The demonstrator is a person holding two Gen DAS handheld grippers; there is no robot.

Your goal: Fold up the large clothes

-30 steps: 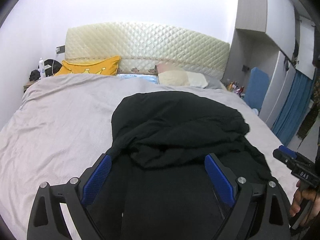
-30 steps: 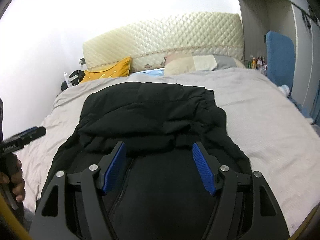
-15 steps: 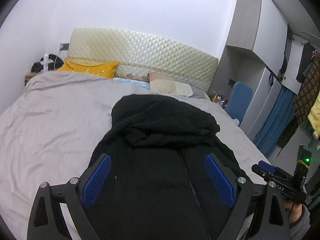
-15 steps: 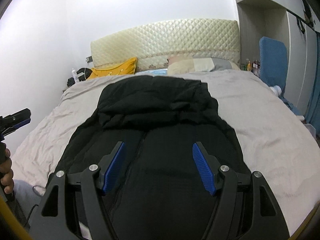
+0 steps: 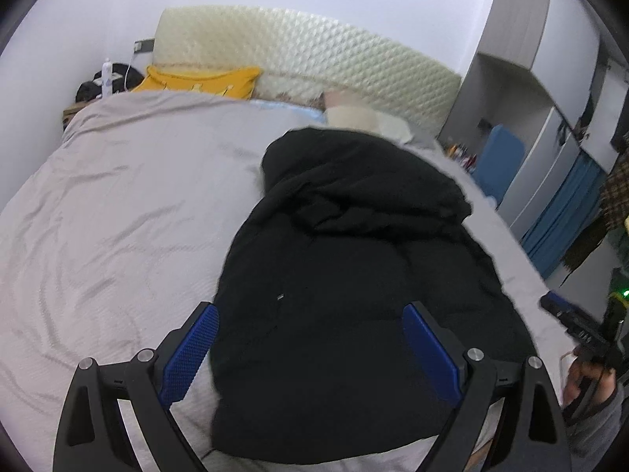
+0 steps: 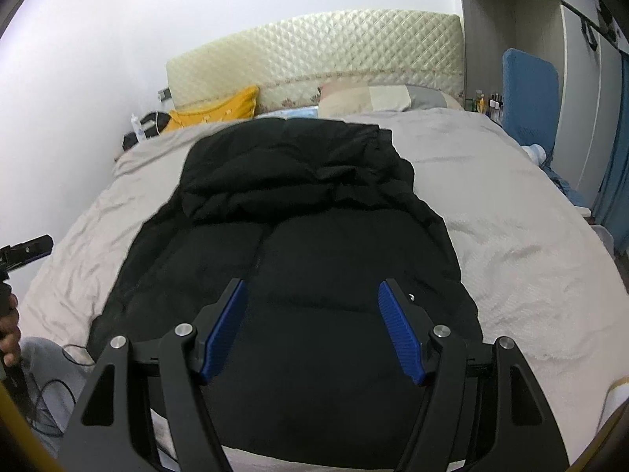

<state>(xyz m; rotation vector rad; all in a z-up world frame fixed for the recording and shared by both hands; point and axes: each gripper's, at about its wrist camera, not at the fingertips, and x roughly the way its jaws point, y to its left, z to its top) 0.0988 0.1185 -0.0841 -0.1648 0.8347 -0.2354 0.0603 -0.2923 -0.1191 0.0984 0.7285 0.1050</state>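
White walls close in a bedroom where a wide bed (image 6: 511, 244) under a pale grey cover fills most of both views. At its far end stands a cream quilted headboard (image 6: 314, 47), with a yellow pillow (image 6: 220, 108) lying to the left and a beige and grey pillow (image 6: 377, 98) to the right of it. A black puffer jacket (image 6: 298, 244) lies spread flat on the bed cover, roughly along the middle of the bed, its hood end bunched and folded toward the headboard and its lower hem reaching the near edge of the bed. A centre seam or zip line runs down its front. The left gripper (image 5: 310, 350) hangs over the jacket's near left part, its blue-padded jaws spread wide with nothing pinched between them; the left pad sits over the bare bed cover just beside the jacket's edge. The right gripper (image 6: 314, 330) hangs over the jacket's lower middle, its jaws likewise spread apart and holding nothing. Each wrist view catches the other gripper at the frame edge, held by a hand (image 5: 589, 377). Grey wardrobe doors (image 5: 550, 63) and a blue curtain (image 5: 562, 212) stand along the right side of the room, with a blue chair back (image 6: 530, 94) near the bed corner.
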